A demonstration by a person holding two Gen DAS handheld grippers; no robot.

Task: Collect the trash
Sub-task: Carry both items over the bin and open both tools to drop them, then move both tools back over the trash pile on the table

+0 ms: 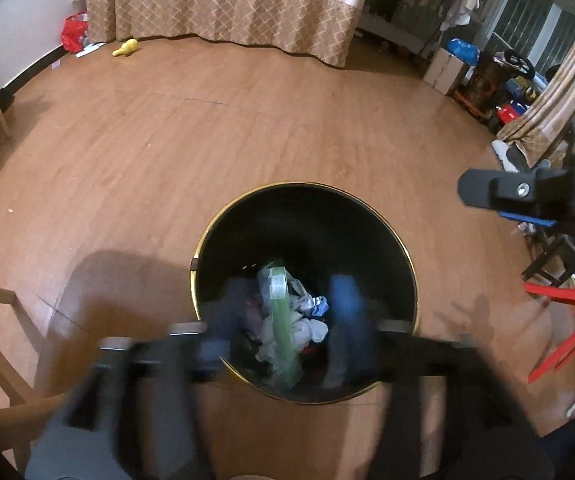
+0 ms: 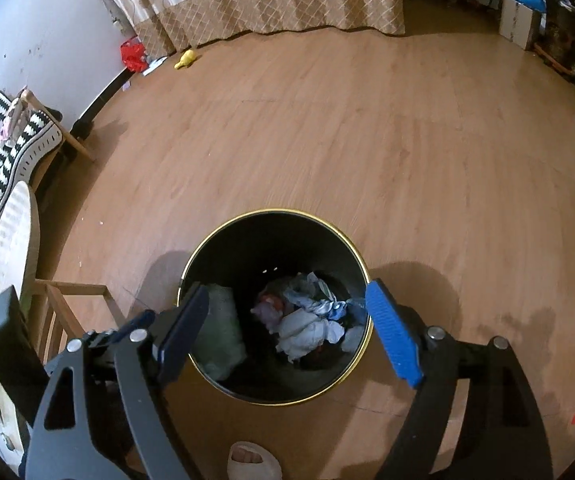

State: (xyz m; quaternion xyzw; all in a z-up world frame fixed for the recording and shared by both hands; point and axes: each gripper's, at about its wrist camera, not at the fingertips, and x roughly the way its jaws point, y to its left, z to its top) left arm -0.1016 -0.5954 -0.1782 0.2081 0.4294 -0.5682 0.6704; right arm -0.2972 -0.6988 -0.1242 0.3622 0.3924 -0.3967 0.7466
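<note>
Right wrist view: right gripper, wide apart and empty, hangs above the trash-filled bin.

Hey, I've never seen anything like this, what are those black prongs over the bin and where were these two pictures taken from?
No robot here: a person holds a two-finger grabber in each hand, each with a wide-angle camera looking along its fingers. One picture comes from the left gripper, blurred by motion; the other from the right gripper. Both hang over a black trash bin with a gold rim, standing on a wooden floor. Inside lie crumpled paper and a green plastic wrapper. Both grippers are open and hold nothing. Far off by the curtain lies a small yellow object.
</note>
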